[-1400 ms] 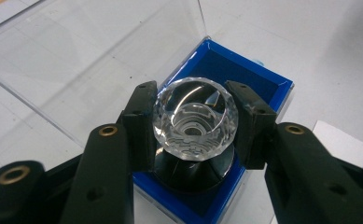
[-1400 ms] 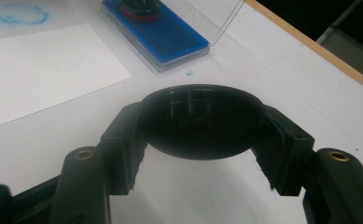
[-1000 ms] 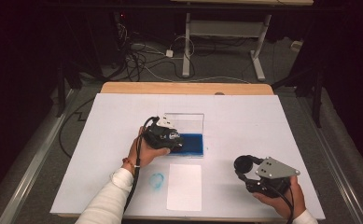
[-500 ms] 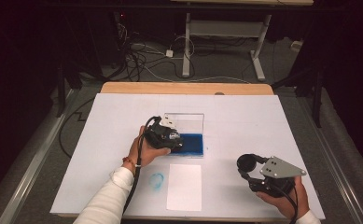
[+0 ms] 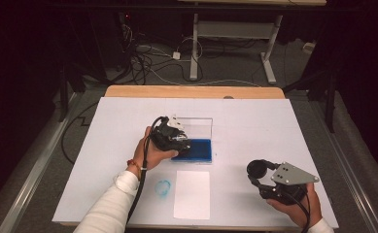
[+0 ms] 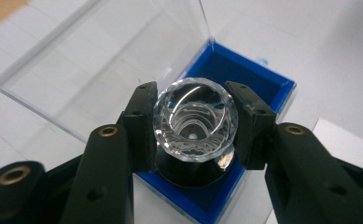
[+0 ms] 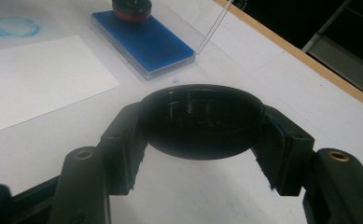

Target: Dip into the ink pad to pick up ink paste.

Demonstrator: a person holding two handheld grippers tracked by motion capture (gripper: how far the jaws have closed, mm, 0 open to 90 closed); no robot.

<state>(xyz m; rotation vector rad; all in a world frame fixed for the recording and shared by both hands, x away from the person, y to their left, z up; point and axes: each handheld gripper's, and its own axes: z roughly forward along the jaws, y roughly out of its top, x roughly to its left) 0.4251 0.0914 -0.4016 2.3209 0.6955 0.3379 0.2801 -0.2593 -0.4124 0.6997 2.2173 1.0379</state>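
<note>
Blue ink pad (image 6: 244,84) lies directly beneath the left gripper (image 6: 195,122), whose fingers clamp the crystal-handled stamp (image 6: 195,120). Press straight down, evenly. Right gripper (image 7: 202,122) fingers grasp a black cap (image 7: 201,119).

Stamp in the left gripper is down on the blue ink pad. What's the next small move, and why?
Probably lift the stamp straight up off the ink pad, then carry it toward the white paper nearby. The left gripper is shut on its crystal handle, the base sits on the ink, and the paper looks blank.
</note>
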